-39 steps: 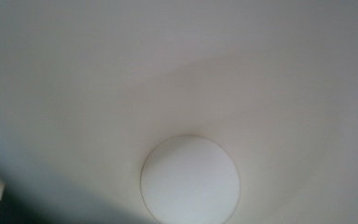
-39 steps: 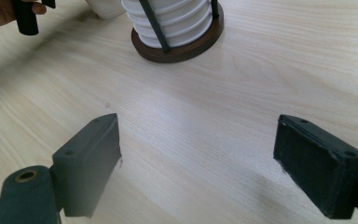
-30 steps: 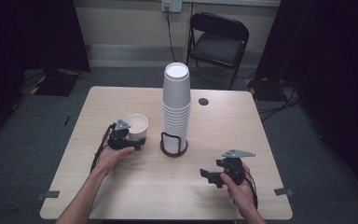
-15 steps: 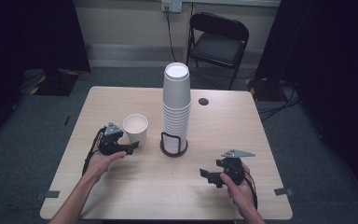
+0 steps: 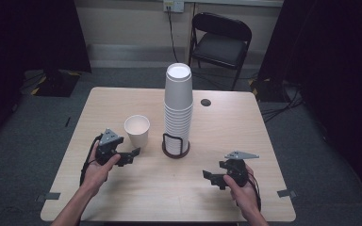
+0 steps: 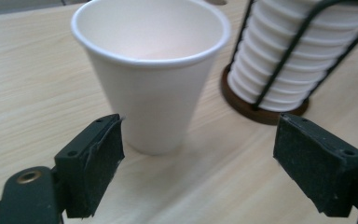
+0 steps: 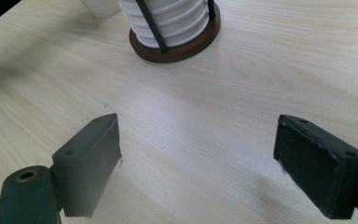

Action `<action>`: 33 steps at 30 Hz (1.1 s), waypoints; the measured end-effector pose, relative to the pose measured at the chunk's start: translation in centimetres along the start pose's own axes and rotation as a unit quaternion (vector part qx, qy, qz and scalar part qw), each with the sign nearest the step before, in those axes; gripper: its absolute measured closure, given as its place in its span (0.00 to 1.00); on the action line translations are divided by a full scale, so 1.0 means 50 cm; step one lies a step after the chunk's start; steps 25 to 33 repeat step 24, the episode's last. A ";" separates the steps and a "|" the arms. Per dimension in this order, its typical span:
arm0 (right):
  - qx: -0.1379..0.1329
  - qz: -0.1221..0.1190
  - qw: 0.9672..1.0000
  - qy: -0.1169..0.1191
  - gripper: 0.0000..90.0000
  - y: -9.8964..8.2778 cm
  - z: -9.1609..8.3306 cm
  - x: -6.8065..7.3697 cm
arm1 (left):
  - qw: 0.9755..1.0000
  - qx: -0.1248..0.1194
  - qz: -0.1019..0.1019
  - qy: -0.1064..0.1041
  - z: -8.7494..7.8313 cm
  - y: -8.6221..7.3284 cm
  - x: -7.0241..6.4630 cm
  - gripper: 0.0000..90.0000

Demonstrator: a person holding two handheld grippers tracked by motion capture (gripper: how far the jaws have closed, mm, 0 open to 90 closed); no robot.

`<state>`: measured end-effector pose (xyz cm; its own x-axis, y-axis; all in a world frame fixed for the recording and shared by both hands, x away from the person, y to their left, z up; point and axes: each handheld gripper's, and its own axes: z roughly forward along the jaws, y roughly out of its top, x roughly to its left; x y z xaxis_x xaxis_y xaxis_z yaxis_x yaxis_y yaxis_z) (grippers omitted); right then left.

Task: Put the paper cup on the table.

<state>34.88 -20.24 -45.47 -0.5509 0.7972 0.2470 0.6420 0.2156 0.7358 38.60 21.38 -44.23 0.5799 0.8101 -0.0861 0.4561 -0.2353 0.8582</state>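
Seen from above: a light wooden table (image 5: 136,197) with a tall stack of white paper cups (image 5: 177,106) at its centre, nested upside down in a black wire holder on a round dark base (image 5: 176,149). Just left of the stack, close but apart from it, a single white paper cup (image 5: 137,131), upright and open at the top. Left of and slightly nearer than the stack, the left gripper (image 5: 131,154) in the person's left hand (image 5: 98,168), jaws spread wide, holding nothing, tips just short of the single cup. In the left gripper view, that cup (image 6: 150,70) just beyond the open jaws and untouched, the stack's base (image 6: 261,108) to its right. Right of and nearer than the stack, well apart from it, the right gripper (image 5: 212,178) in the right hand (image 5: 244,193), jaws likewise wide and empty over bare wood. Beyond the stack, a small dark disc (image 5: 206,102) near the far edge. Farther still, off the table, a black folding chair (image 5: 220,44).
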 end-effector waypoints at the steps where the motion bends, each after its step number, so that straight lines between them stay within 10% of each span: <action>1: 0.000 0.001 1.000 -0.001 0.15 0.000 0.000 -0.001 | 1.000 -0.002 0.008 -0.001 -0.008 -0.001 -0.008 0.18; 9: 0.001 -0.002 1.000 -0.002 0.15 -0.001 0.002 0.003 | 0.999 -0.029 -0.015 -0.039 -0.057 -0.008 -0.051 0.19; 33: 0.007 -0.013 0.999 -0.032 0.15 -0.006 0.002 -0.010 | 0.999 -0.023 0.021 -0.037 -0.071 -0.067 -0.111 0.18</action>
